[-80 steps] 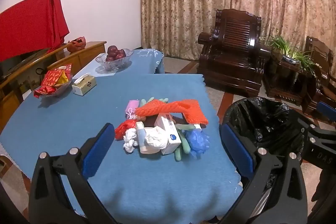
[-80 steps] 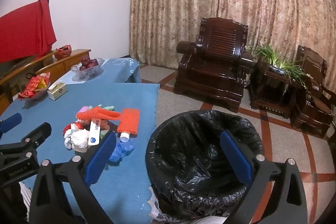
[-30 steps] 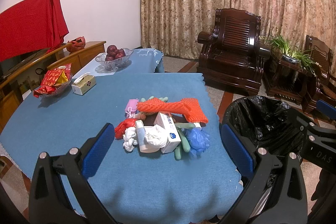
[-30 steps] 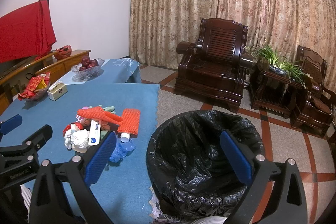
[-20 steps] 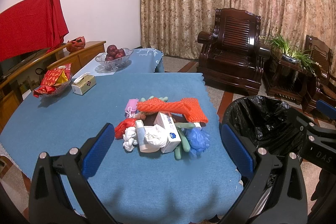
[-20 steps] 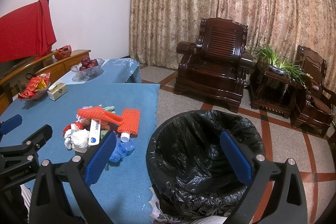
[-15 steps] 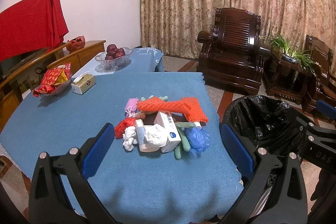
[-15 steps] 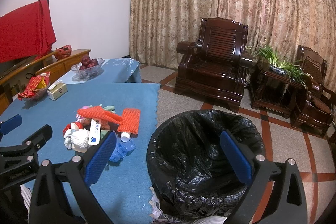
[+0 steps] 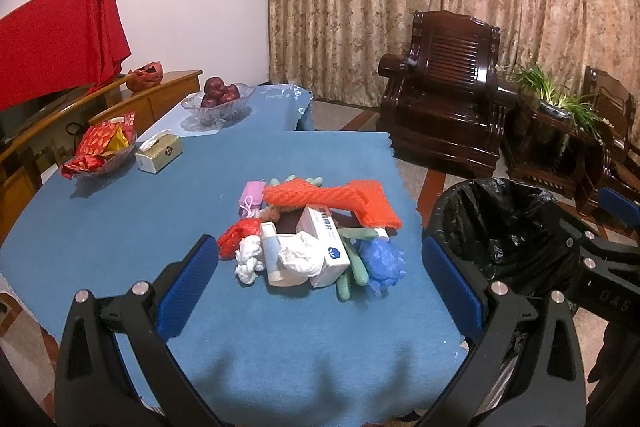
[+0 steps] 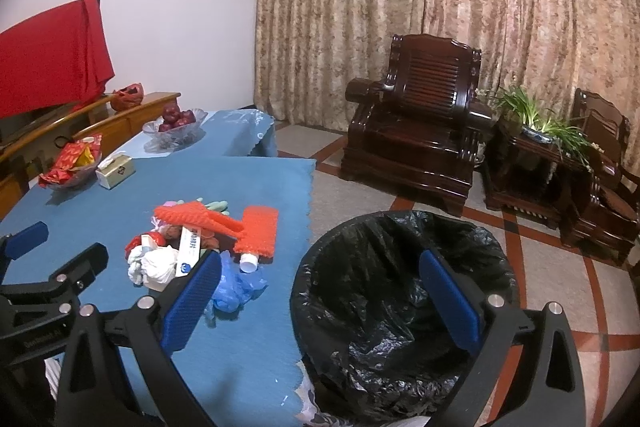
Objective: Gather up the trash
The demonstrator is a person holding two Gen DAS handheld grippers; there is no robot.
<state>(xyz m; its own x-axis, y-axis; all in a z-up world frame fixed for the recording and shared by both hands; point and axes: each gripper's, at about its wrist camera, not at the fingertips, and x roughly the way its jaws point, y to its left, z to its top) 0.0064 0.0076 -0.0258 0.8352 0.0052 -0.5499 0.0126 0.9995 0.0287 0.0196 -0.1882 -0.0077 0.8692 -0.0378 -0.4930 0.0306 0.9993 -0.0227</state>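
A heap of trash lies on the blue tablecloth (image 9: 120, 227): an orange foam net (image 9: 332, 197), a white carton (image 9: 326, 241), crumpled white tissue (image 9: 300, 259), a red wrapper (image 9: 236, 233), a blue plastic wad (image 9: 380, 261), green gloves and a pink bit. My left gripper (image 9: 320, 291) hovers open just short of the heap, nothing between its blue pads. The black-lined bin (image 10: 400, 287) stands on the floor beside the table's right edge. My right gripper (image 10: 320, 301) hangs open above the bin's near rim. The same heap (image 10: 200, 239) shows left of it.
A tissue box (image 9: 159, 153), a dish of red snack packets (image 9: 102, 151) and a glass bowl of dark fruit (image 9: 218, 99) sit at the table's far left. Dark wooden armchairs (image 9: 444, 95), a plant stand (image 9: 556, 131) and curtains fill the back. Tiled floor lies right of the bin.
Almost nothing differs: both grippers stay open and hold their places, with only a slight drift of the views. The heap and the bin have not moved.
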